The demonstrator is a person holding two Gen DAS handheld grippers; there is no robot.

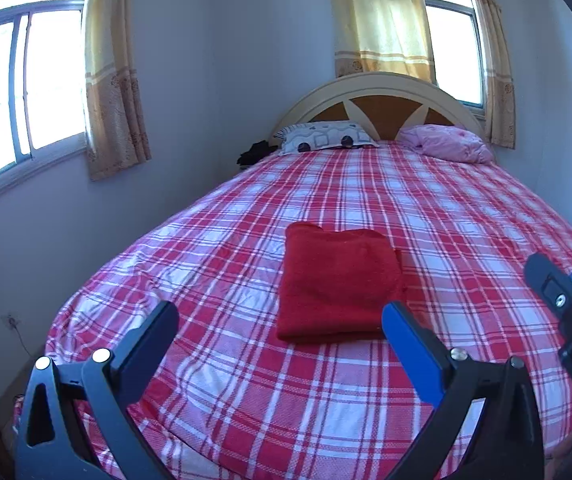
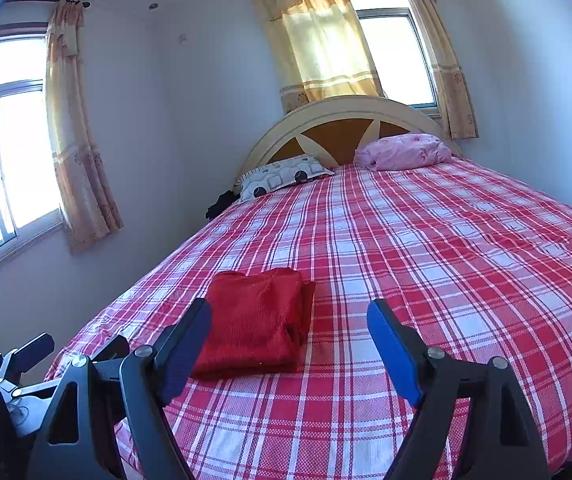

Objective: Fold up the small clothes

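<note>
The folded red garment (image 1: 338,280) lies on the bed (image 1: 466,216) just ahead of both spread, empty hand-held grippers, left (image 1: 281,316) and right (image 2: 290,316), nearer the left, long axis running away.

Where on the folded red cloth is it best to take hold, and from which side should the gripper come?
Probably the near edge of the red cloth, approached low from the foot of the bed. It lies flat and folded, layers showing at its right side, and the near edge faces the open left gripper.

Open bedspread (image 1: 245,380) around folded garment (image 1: 338,284)
</note>
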